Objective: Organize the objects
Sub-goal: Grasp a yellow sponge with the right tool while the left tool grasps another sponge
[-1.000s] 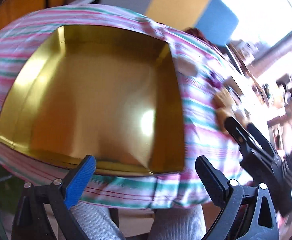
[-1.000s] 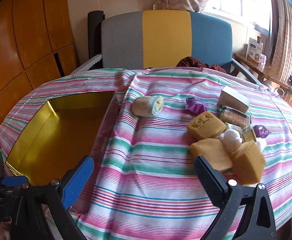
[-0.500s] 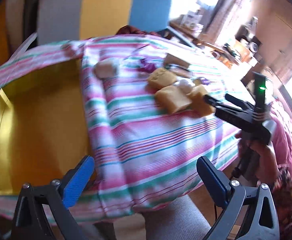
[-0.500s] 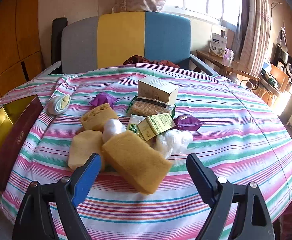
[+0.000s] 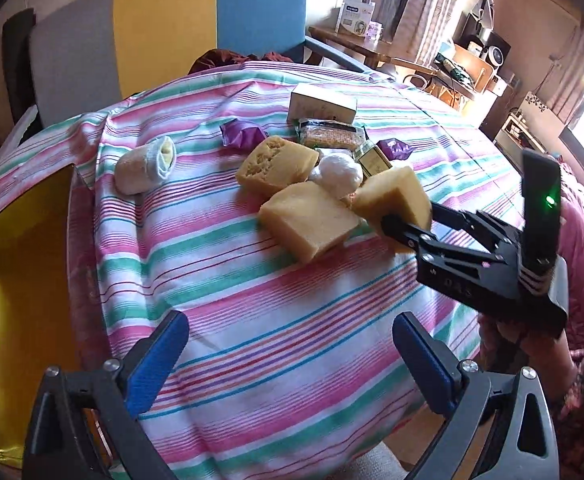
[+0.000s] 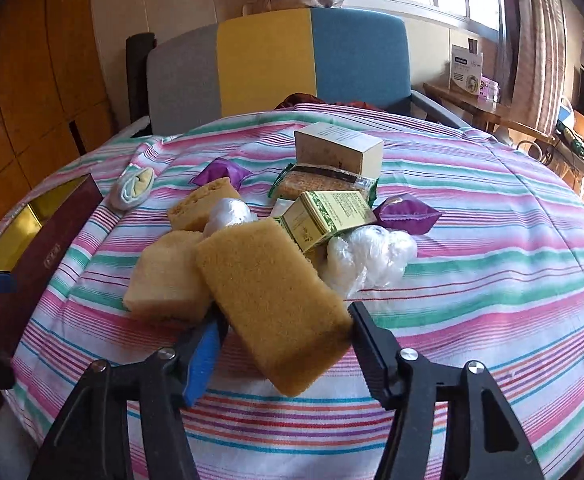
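Yellow sponges [image 6: 172,276], wrapped snacks [image 6: 324,184] beside the clamped sponge [image 6: 276,300].

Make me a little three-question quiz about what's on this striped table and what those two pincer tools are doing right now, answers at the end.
1. True or false: the right gripper has its fingers closed on a yellow sponge block.
2. Multiple choice: the left gripper is A) gripping a purple wrapper, B) open and holding nothing, C) inside the gold-lined box.
3. Fill in: the green and gold carton lies just in front of a ___ packet with green edges.

Key
1. True: both fingers press the block's sides.
2. B: its blue-padded fingers are spread over bare striped tablecloth.
3. Cracker: flat, clear, with a brown grainy slab inside.
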Demonstrator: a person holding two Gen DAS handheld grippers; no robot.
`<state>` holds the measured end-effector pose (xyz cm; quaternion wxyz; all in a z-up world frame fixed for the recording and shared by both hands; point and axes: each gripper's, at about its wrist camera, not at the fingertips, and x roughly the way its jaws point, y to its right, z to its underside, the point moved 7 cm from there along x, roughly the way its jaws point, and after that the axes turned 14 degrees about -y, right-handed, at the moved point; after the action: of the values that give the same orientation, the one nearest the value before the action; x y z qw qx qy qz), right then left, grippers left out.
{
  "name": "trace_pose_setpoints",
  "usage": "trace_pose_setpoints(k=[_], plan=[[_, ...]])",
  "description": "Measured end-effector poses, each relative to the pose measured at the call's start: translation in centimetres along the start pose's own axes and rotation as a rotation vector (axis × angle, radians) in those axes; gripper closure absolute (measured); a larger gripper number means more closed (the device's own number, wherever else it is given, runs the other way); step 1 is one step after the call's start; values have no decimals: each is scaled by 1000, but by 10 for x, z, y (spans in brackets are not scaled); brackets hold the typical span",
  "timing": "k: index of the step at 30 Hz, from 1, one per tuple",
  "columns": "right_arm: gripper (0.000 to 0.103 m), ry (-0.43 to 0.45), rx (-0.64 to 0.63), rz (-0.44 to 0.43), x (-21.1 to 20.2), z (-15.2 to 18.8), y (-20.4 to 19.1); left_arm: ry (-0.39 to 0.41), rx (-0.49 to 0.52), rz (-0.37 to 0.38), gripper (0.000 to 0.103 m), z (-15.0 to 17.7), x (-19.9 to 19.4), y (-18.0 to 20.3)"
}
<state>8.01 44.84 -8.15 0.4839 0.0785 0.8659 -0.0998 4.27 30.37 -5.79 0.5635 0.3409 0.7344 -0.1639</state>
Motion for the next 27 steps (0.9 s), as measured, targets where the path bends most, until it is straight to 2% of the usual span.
trace_pose_setpoints(k=[4, 9, 11, 15, 17, 18, 20, 27], plan=[[44, -5, 76, 9, -12, 16, 13, -7, -66, 30, 1, -23, 23, 2], [52, -11, 102, 50, -23, 37, 22, -48, -170, 65, 3, -49, 58, 4], [53, -11, 105, 63, -25, 43, 23, -58, -207, 66, 10, -56, 66, 6], [55, -6, 129, 67, -27, 51, 26, -32, -189, 70, 14, -72, 74, 19], [55, -1, 134, 68, -28, 51, 27, -46, -165, 24, 26, -76, 83, 19], [56, 2, 135, 70, -29, 51, 27, -46, -165, 0, 28, -77, 86, 17], [56, 5, 142, 66, -31, 50, 27, -20, -142, -26, 41, -80, 85, 15], [56, 22, 150, 53, -44, 45, 17, 6, -91, 37, 47, -69, 74, 4]])
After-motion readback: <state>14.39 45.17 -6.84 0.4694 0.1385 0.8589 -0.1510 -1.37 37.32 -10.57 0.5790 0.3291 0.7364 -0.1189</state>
